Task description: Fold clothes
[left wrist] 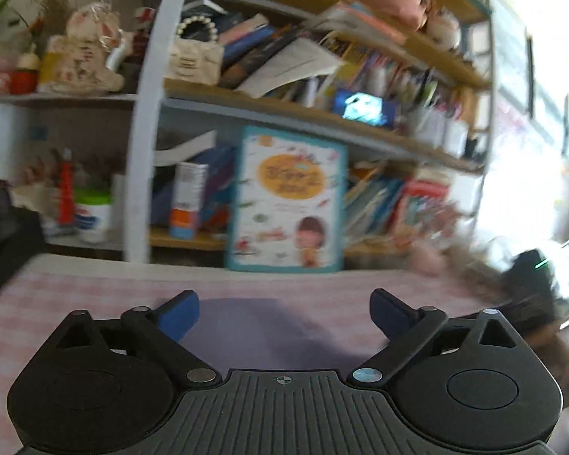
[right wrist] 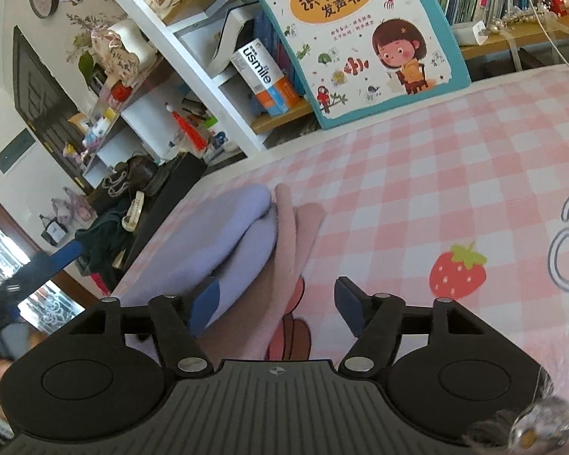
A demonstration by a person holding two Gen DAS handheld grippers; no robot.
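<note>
Right gripper [right wrist: 278, 305]: jaws spread wide, nothing between them, hovering low over the folded clothes [right wrist: 239, 235]. Its left blue finger [right wrist: 205, 305] overlaps the lavender garment [right wrist: 223, 223]; whether it touches the cloth cannot be told.

Clothes lie on the pink-and-white checked cloth [right wrist: 436, 174], close to its left edge in the right wrist view. Lavender garment is folded into a thick, rounded bundle with two stacked layers showing. Long axis runs from the gripper up and away toward the bookshelf [right wrist: 193, 57], the rounded fold end pointing that way. A pink garment [right wrist: 296, 223] lies just beside it on the right, touching, same direction, its narrow folded end also pointing away. Part of the pink piece near the gripper carries a cartoon print.

Left gripper [left wrist: 284, 316]: jaws spread wide, holding nothing, tipped up toward the shelves. Left view is motion-blurred. A lavender patch [left wrist: 261, 330] shows on the checked cloth between and beyond its fingers.

Around: a large children's book [right wrist: 360, 38] stands leaning against the bookshelf at the far edge of the cloth, well apart from the clothes. A strawberry print [right wrist: 457, 275] marks the cloth to the right of the gripper. Dark clutter [right wrist: 132, 197] sits off the cloth's left edge.
</note>
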